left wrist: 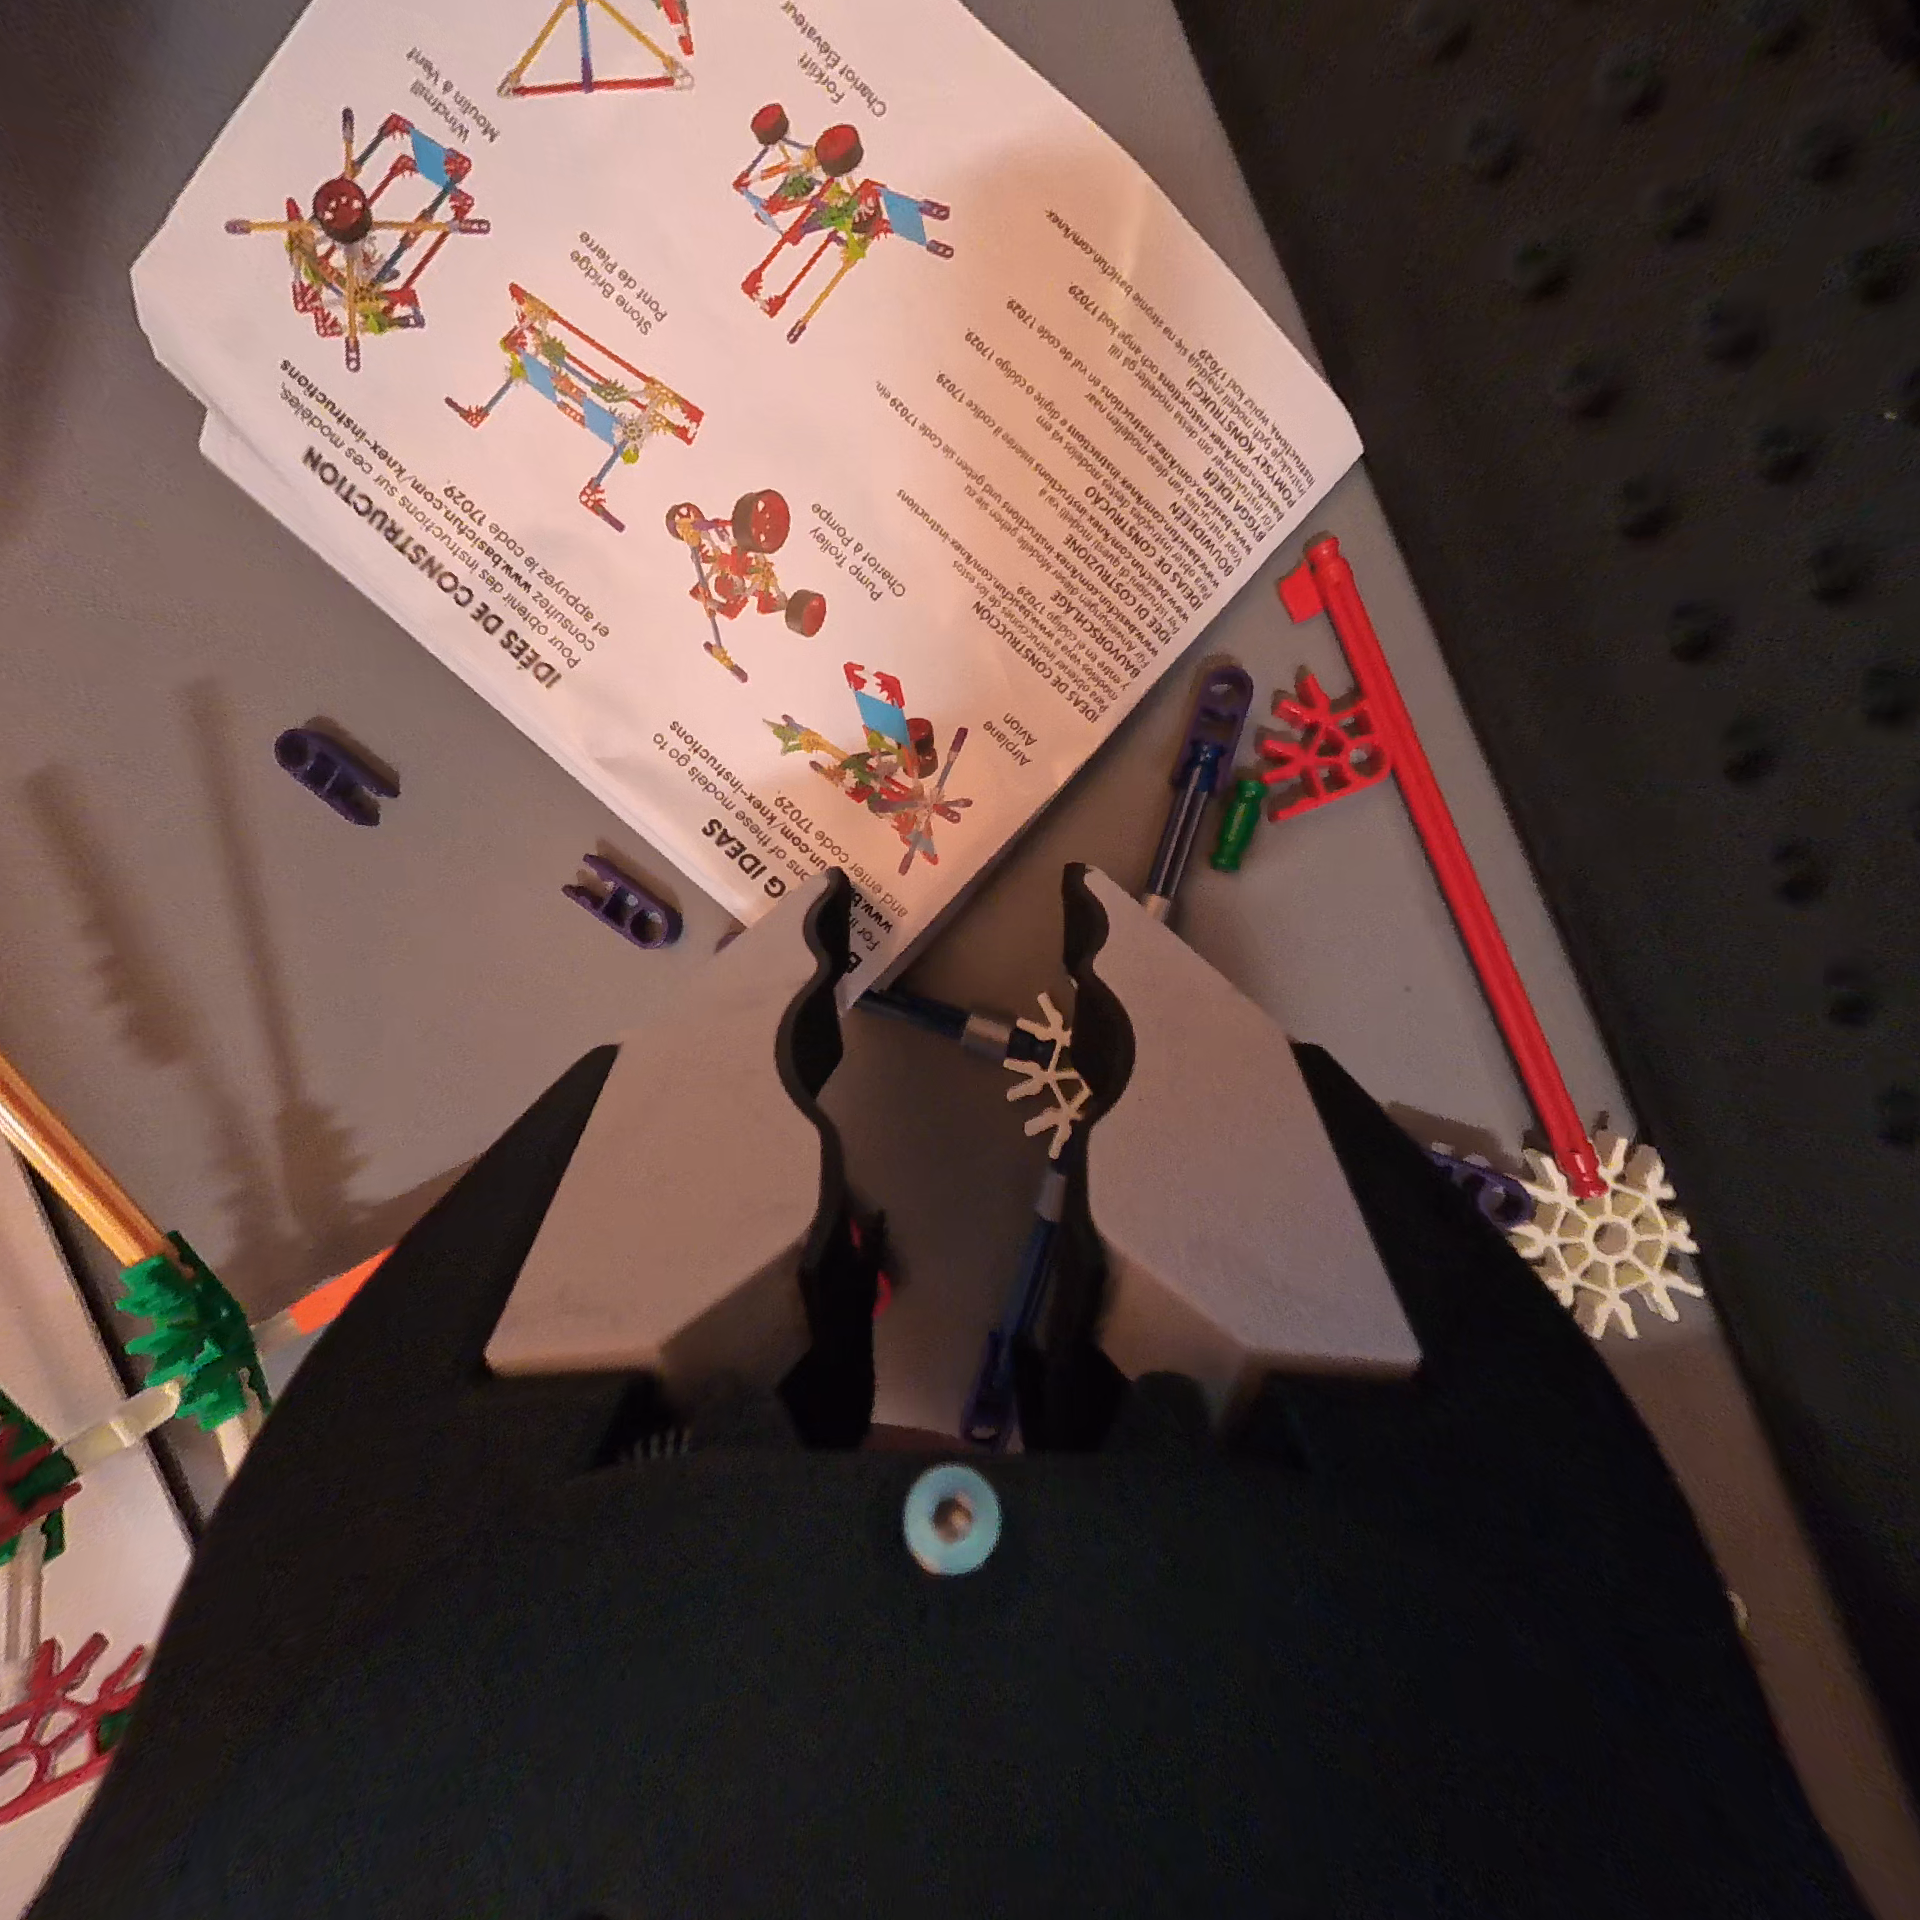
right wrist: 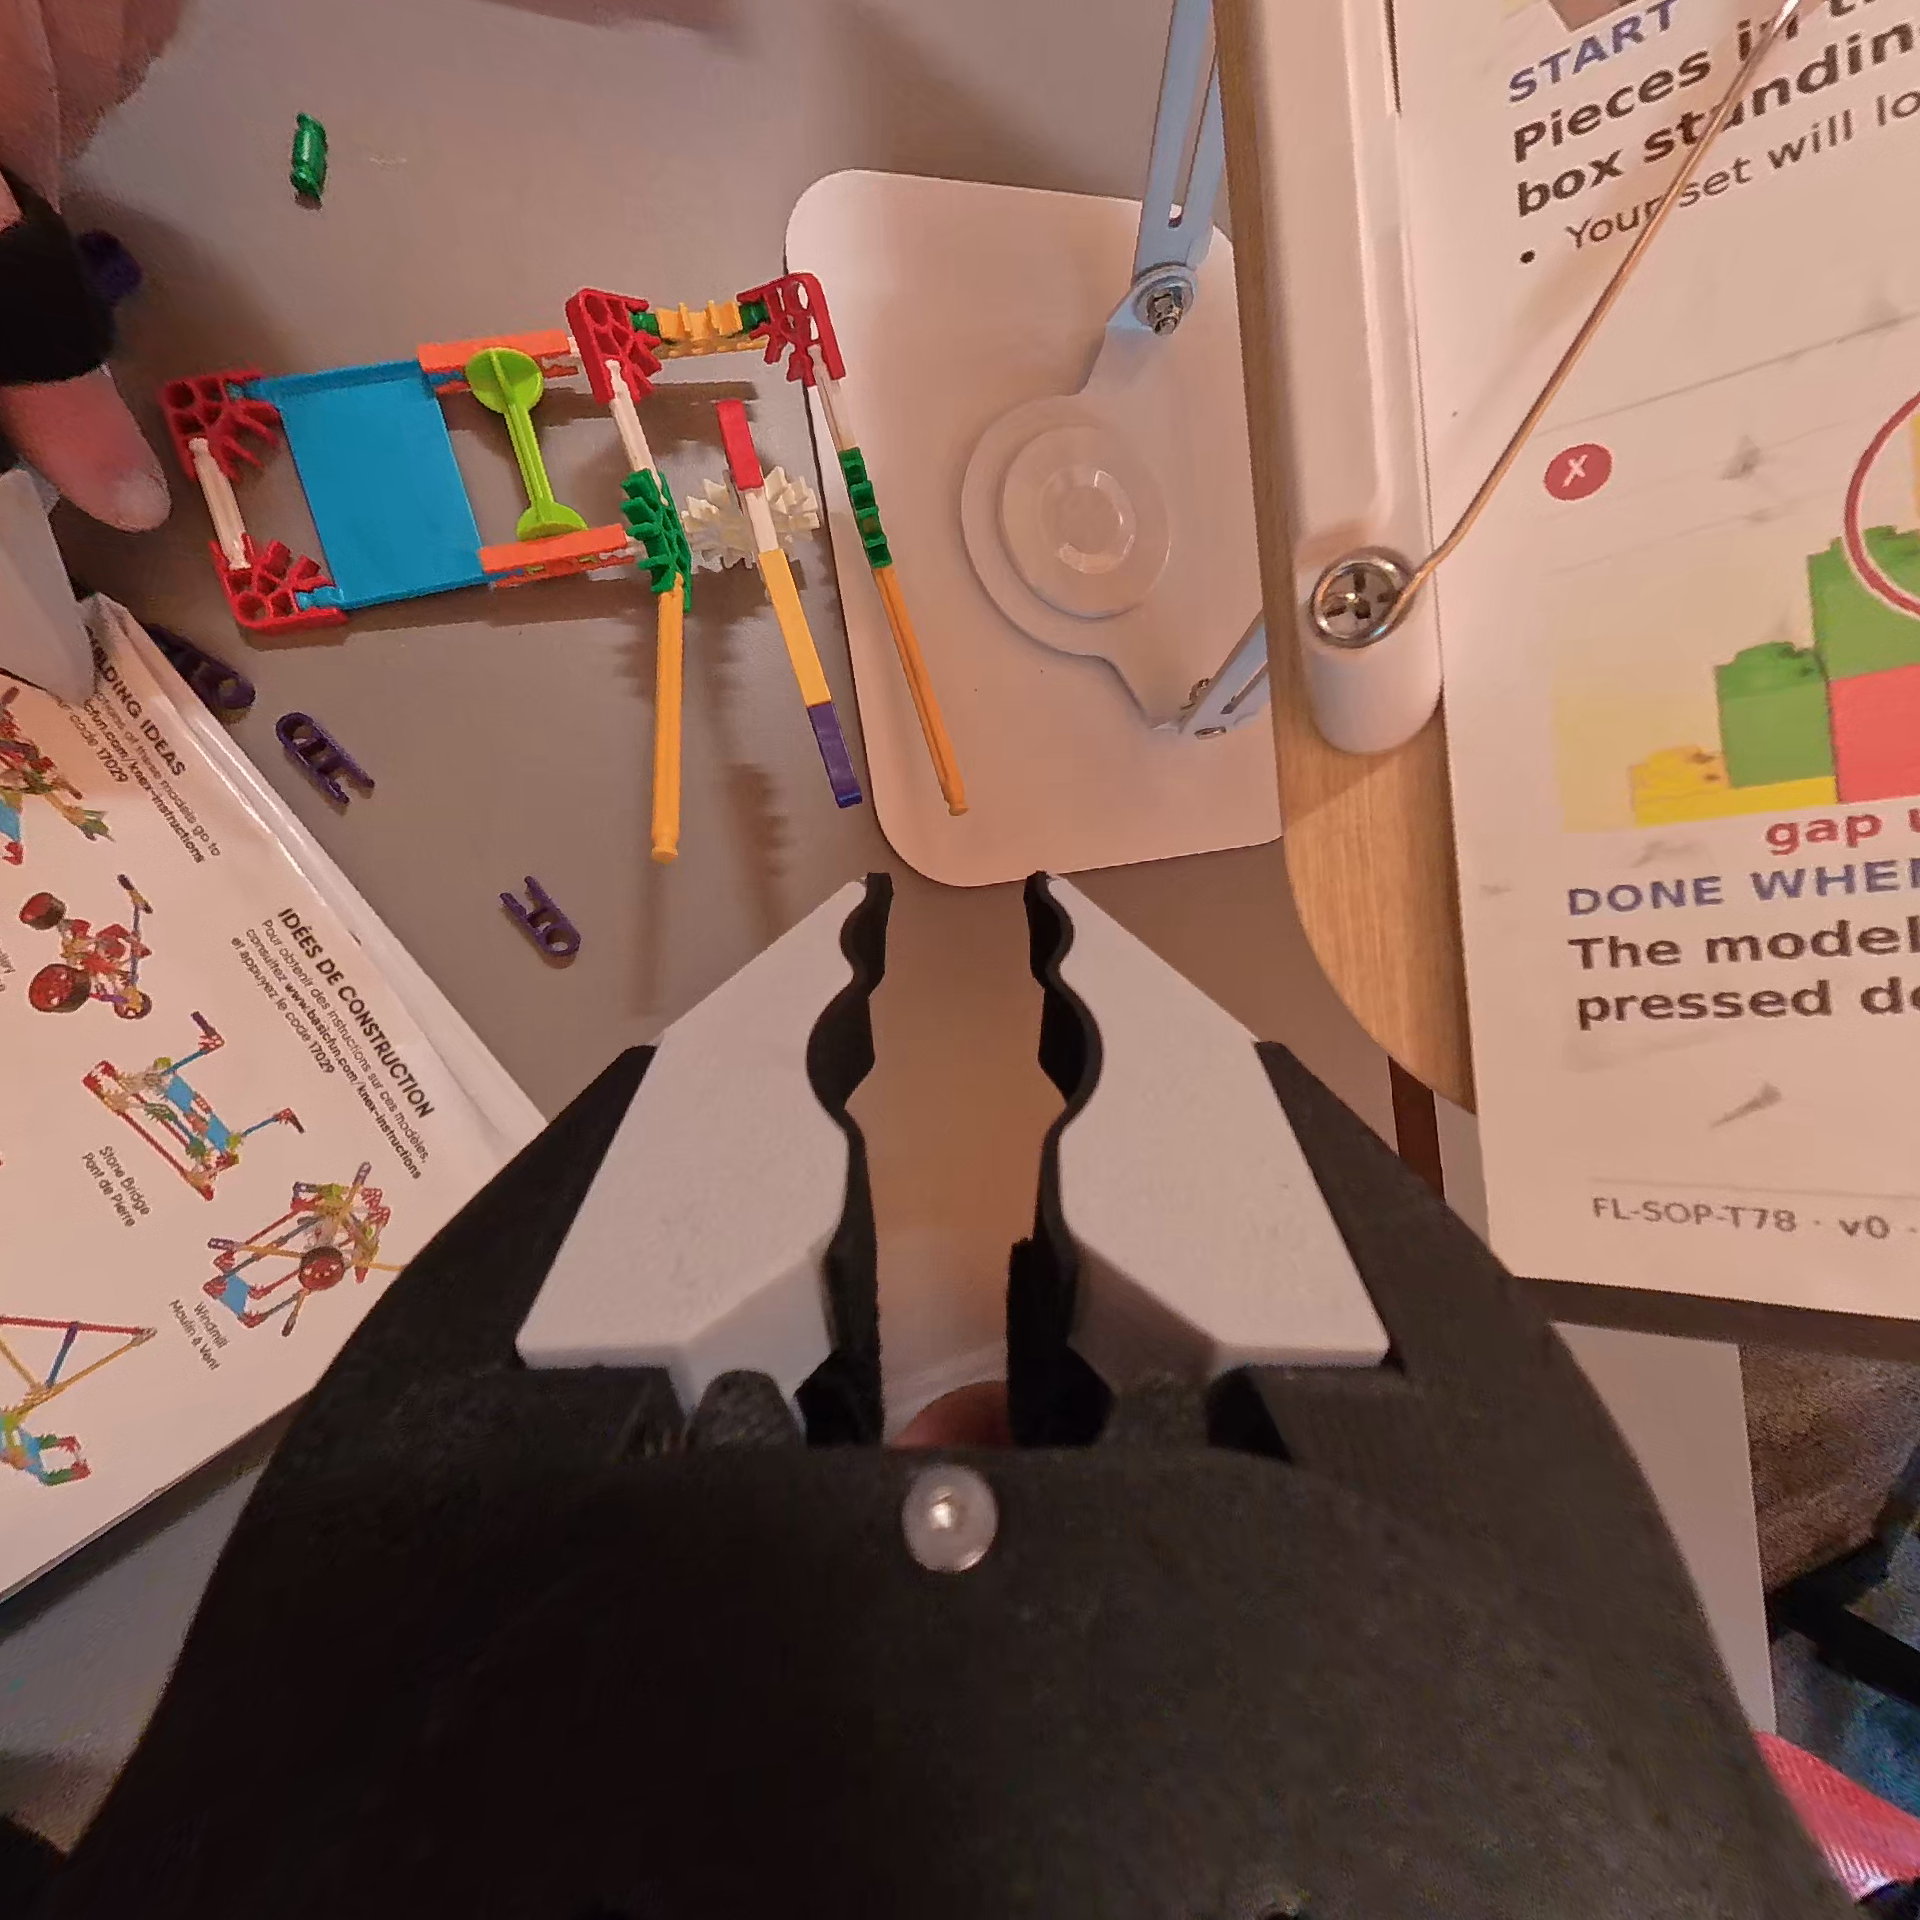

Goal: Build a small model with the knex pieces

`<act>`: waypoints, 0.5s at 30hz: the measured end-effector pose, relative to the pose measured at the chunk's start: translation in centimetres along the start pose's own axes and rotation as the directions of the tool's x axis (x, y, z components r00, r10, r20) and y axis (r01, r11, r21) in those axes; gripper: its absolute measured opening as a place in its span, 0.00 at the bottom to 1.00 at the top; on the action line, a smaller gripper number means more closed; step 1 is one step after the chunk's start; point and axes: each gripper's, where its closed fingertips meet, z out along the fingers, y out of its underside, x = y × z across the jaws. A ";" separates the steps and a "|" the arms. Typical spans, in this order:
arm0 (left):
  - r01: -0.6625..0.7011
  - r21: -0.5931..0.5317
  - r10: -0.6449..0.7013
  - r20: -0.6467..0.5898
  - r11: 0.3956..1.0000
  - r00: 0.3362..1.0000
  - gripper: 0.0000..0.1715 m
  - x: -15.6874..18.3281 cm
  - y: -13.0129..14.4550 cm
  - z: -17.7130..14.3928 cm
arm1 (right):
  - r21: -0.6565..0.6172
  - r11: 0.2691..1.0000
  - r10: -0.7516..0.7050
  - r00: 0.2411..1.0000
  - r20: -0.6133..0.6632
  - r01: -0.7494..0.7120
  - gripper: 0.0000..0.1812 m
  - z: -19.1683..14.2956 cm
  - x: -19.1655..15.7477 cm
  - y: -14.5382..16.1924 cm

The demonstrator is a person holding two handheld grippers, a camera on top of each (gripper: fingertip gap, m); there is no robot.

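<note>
One grey tabletop [left wrist: 260,582] carries an instruction sheet [left wrist: 727,364] and scattered rods, the left gripper [left wrist: 951,894] hanging spread over a small white connector [left wrist: 1044,1070] on blue rods, the right gripper [right wrist: 954,883] parted, empty, near a white lamp base [right wrist: 935,312] beside a half-built model [right wrist: 540,468]

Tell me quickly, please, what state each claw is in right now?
Left claw: open, holding nothing; a white snowflake connector on blue rods lies between its fingers.
Right claw: open, empty.
</note>
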 end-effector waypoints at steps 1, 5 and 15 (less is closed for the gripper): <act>-0.001 0.001 0.001 0.003 1.000 1.000 0.24 0.0 0.0 0.0 | -0.001 1.000 -0.001 1.000 0.000 0.001 0.14 0.0 0.0 0.0; -0.007 -0.005 0.007 0.030 1.000 1.000 0.28 -0.4 0.1 0.2 | 0.003 1.000 -0.001 1.000 -0.001 0.001 0.14 -0.1 0.0 0.0; -0.005 0.000 0.005 0.029 1.000 1.000 0.29 -0.3 0.1 0.2 | 0.006 1.000 -0.002 1.000 -0.002 0.002 0.14 -0.2 0.0 -0.1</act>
